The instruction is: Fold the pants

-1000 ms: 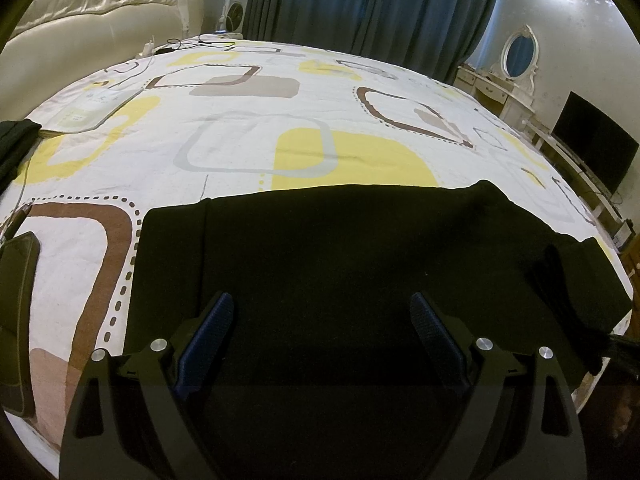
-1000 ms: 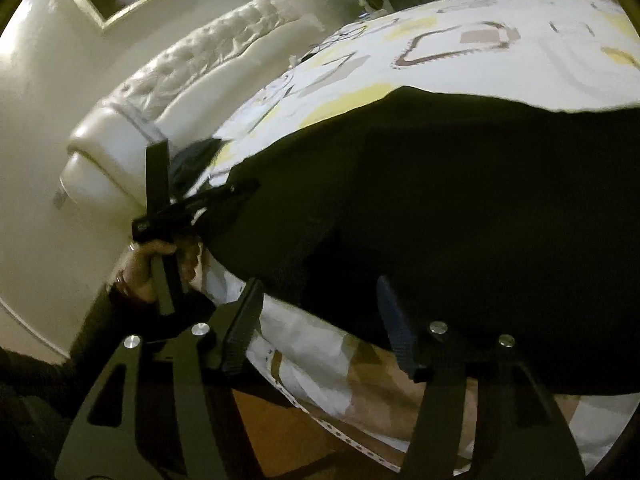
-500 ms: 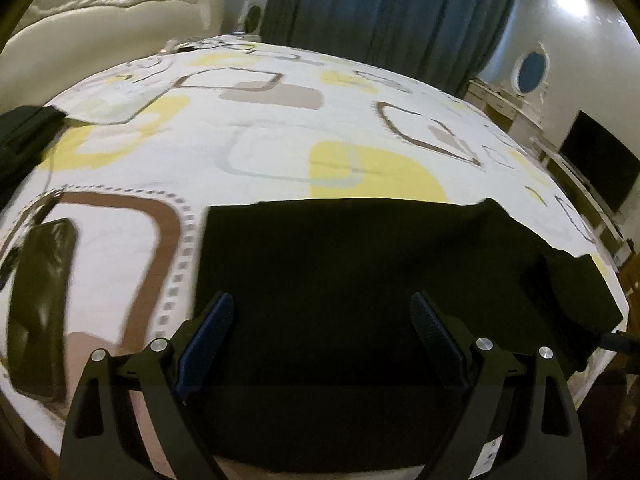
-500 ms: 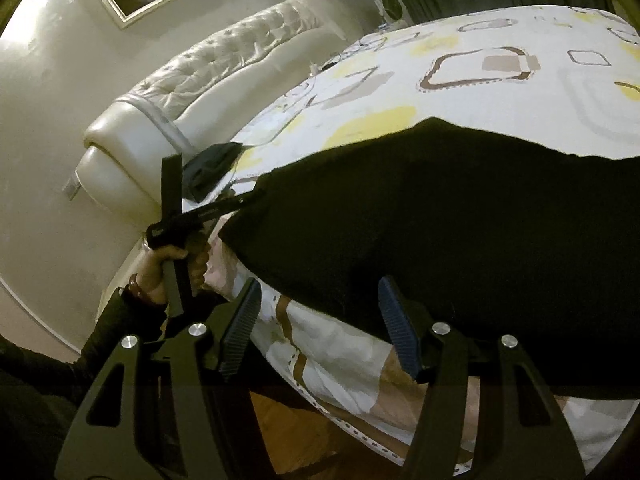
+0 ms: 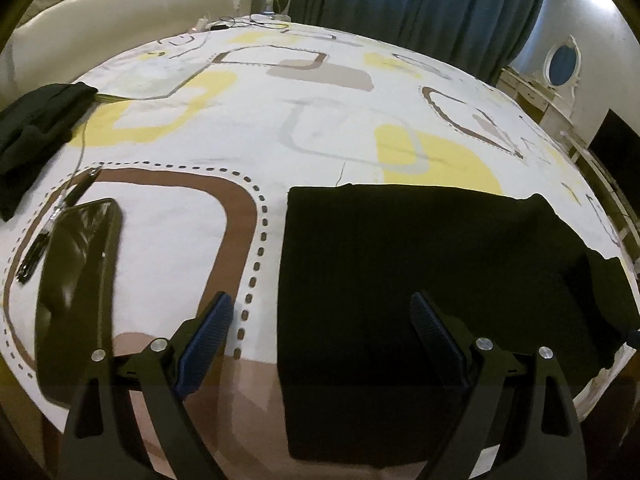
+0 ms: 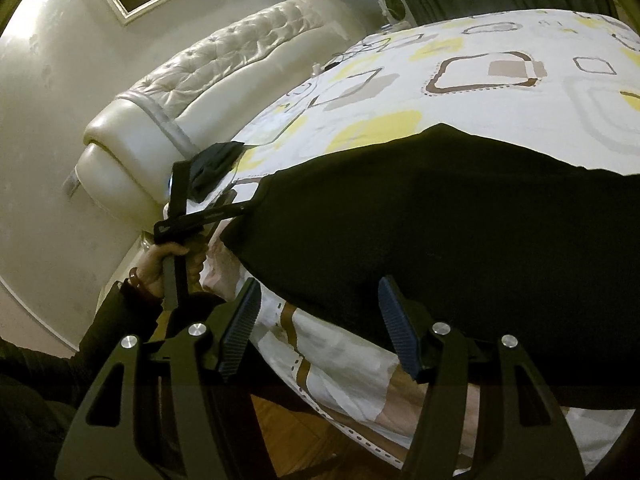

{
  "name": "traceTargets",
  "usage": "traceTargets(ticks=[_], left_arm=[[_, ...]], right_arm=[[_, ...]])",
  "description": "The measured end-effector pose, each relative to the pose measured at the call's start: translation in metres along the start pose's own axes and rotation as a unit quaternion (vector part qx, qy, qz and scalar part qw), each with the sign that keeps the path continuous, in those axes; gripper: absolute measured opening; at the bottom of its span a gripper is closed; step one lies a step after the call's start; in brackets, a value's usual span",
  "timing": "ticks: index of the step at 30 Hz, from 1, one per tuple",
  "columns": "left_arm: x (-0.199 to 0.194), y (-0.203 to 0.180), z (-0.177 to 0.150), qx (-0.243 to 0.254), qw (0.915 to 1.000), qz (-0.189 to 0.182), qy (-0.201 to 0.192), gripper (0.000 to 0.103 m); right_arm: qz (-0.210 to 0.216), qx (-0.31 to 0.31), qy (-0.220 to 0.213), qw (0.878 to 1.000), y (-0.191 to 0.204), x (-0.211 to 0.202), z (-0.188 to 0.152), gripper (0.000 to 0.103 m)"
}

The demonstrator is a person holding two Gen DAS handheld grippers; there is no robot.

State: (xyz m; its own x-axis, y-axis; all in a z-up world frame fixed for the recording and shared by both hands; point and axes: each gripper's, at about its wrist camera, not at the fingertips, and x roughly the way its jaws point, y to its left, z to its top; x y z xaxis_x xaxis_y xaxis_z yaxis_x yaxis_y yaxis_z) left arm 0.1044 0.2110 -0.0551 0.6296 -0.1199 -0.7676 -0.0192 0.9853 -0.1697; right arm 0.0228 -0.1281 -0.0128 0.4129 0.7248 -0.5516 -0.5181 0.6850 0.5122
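Folded black pants (image 5: 420,280) lie flat on the patterned bed sheet (image 5: 320,112), reaching to the bed's near edge. My left gripper (image 5: 320,312) hovers open above the pants' left edge, with one finger over bare sheet and the other over the cloth. From the right wrist view the same pants (image 6: 460,220) spread across the bed's corner. My right gripper (image 6: 320,292) is open in front of their near edge, holding nothing. A hand (image 6: 160,260) holds the left gripper (image 6: 224,212) beside the pants' far end.
A dark phone (image 5: 76,288) lies on the sheet left of the left gripper, with a cable and pens beside it. Another dark garment (image 5: 32,128) sits at the far left. The padded headboard (image 6: 224,64), curtains (image 5: 400,4) and wooden floor (image 6: 304,432) surround the bed.
The left gripper has slid left along the pants, so their left edge and the phone now show. The right gripper has lifted slightly. Both stayed open.
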Motion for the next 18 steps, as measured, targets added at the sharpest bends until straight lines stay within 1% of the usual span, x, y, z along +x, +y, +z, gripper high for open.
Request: traceTargets(ticks=[6, 10, 14, 17, 18], left_arm=[[0.012, 0.004, 0.002, -0.001, 0.9999, -0.011, 0.011, 0.089], [0.017, 0.004, 0.004, -0.001, 0.9998, -0.016, 0.012, 0.089], [0.017, -0.002, 0.006, 0.004, 0.9992, -0.039, 0.007, 0.088], [0.019, -0.003, 0.007, 0.008, 0.9991, -0.042, 0.009, 0.087], [0.019, 0.000, 0.007, 0.004, 0.9988, -0.048, 0.009, 0.085]], right_arm=[[0.002, -0.007, 0.007, 1.000, 0.007, 0.004, 0.003, 0.063], [0.013, -0.002, 0.013, 1.000, 0.010, 0.010, 0.004, 0.063], [0.018, -0.003, 0.019, 1.000, 0.014, 0.014, 0.003, 0.063], [0.019, -0.005, 0.021, 1.000, 0.017, 0.015, 0.003, 0.063], [0.019, -0.004, 0.021, 1.000, 0.018, 0.015, 0.003, 0.063]])
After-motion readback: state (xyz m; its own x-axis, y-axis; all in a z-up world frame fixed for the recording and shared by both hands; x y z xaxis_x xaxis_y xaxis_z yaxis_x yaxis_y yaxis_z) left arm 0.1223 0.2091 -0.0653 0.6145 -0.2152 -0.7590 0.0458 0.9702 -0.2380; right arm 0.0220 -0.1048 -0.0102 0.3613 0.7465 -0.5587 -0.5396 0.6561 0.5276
